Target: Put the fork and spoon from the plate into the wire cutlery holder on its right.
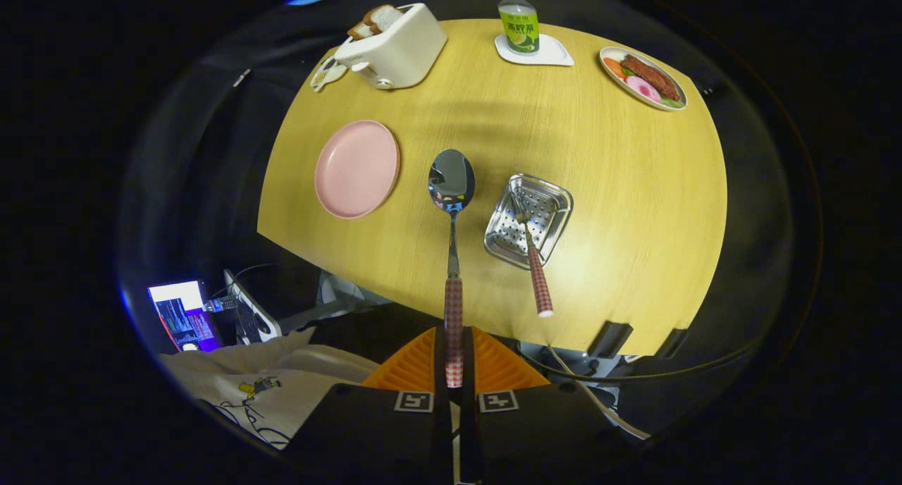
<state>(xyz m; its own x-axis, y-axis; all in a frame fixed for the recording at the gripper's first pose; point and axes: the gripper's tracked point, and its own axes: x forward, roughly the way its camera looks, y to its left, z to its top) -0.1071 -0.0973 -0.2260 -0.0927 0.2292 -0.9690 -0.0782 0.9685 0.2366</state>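
Now gripper (454,354) clenched on spoon (452,210) handle; bowl points straight ahead, cutlery holder (557,201) ahead-right with fork (535,263) inside

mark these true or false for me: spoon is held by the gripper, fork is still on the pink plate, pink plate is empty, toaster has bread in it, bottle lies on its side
1. The gripper is shut on the spoon. True: both fingers press on its checked handle.
2. The fork lies on the pink plate. False: its head is in the cutlery holder, handle sticking out over the rim.
3. The pink plate is empty. True.
4. The toaster has bread in it. True.
5. The bottle lies on its side. False: it stands upright on a white coaster.
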